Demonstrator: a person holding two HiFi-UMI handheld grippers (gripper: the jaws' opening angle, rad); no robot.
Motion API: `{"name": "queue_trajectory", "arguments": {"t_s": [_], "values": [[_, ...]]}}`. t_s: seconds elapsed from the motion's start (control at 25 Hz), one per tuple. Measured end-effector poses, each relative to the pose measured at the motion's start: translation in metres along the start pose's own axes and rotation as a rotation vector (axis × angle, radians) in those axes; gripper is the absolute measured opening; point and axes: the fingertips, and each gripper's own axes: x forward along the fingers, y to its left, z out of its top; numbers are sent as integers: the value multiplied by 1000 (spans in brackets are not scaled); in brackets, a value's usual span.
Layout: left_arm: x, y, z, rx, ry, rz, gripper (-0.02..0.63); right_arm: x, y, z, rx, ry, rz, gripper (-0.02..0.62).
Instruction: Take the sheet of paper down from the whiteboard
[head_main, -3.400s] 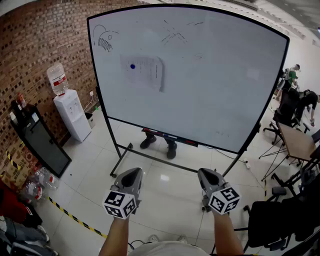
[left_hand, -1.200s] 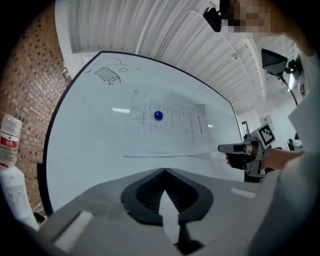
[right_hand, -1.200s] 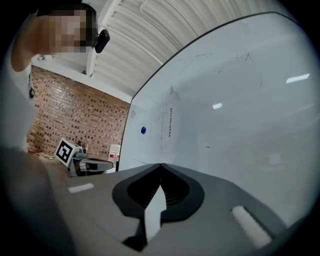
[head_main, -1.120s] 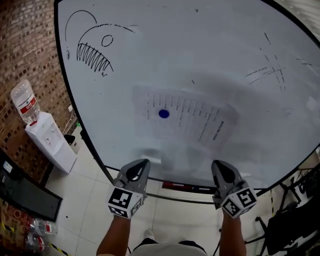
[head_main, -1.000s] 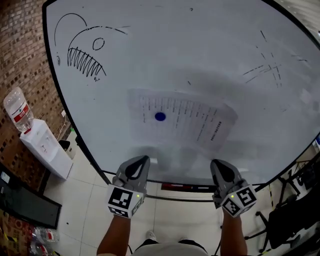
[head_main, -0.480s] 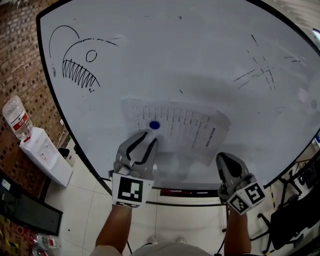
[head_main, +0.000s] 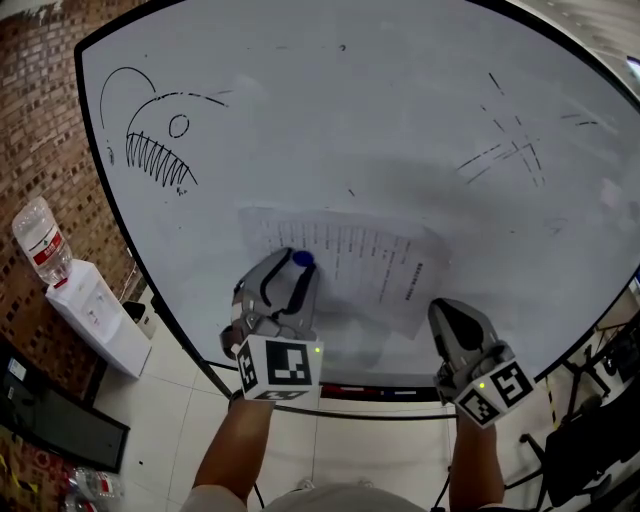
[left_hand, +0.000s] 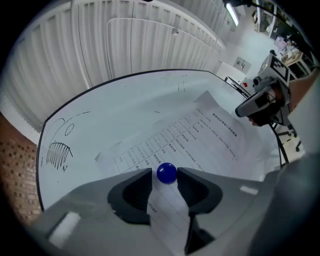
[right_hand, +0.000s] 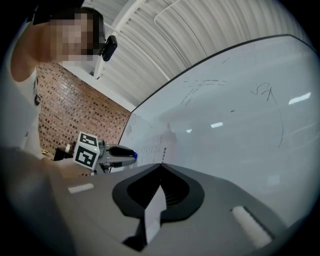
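A printed sheet of paper (head_main: 370, 265) hangs on the whiteboard (head_main: 400, 120), pinned near its left end by a round blue magnet (head_main: 302, 259). My left gripper (head_main: 290, 266) is up against the sheet. Its jaws are opening, one tip on each side of the magnet (left_hand: 166, 173), without pressing on it. In the left gripper view the paper (left_hand: 200, 140) runs off to the right behind the magnet. My right gripper (head_main: 452, 318) is shut and holds nothing. It hangs just below the sheet's lower right corner, close to the board.
A fish doodle (head_main: 155, 130) and some scribbles (head_main: 505, 140) mark the board. A marker tray (head_main: 370, 385) runs along its bottom edge. To the left stand a water dispenser (head_main: 95, 310), a brick wall (head_main: 40, 120) and a black cabinet (head_main: 50, 420). Office chairs (head_main: 600, 400) are at the right.
My left gripper rose to the magnet, rolled, and its jaws opened around it. My right gripper rose towards the sheet's lower right corner and stayed shut.
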Motion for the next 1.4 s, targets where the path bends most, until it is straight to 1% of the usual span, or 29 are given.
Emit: {"name": "queue_trajectory", "arguments": {"t_s": [0.16,0.2,0.24,0.36,0.52,0.6,0.68,0.72,0.92,0.96,1.0,1.24,1.4], "values": [[2,-1,2,29,8,9,167,-1,-4,0,10,-4,0,6],[1,-2,2,35,9,12,151,-2,-5,0,13,-4,0,6],[1,-3,3,34,9,15,132,-2,-6,0,16,-6,0,6],[1,-3,5,1,4,16,130,-4,-9,2,23,-21,-8,6],[2,-4,1,3,5,-2,130,-5,-14,-1,26,-17,-32,12],[2,-4,1,-4,3,-5,130,-3,-14,-7,22,3,-34,109],[2,-4,1,-11,1,-7,130,2,-16,-13,10,33,-42,154],[2,-4,1,-13,1,-8,130,5,-16,-16,11,48,-43,160],[2,-3,1,-20,1,-10,130,20,-13,-29,30,102,-7,156],[2,-3,1,-21,0,-10,130,21,-12,-30,27,103,-4,106],[2,-3,1,-22,0,-11,130,20,-11,-30,26,101,-1,12],[2,-2,2,-37,1,-23,130,17,-8,-26,37,83,15,8],[-1,-7,-2,-85,2,-59,130,10,-8,-23,40,73,13,8]]}}
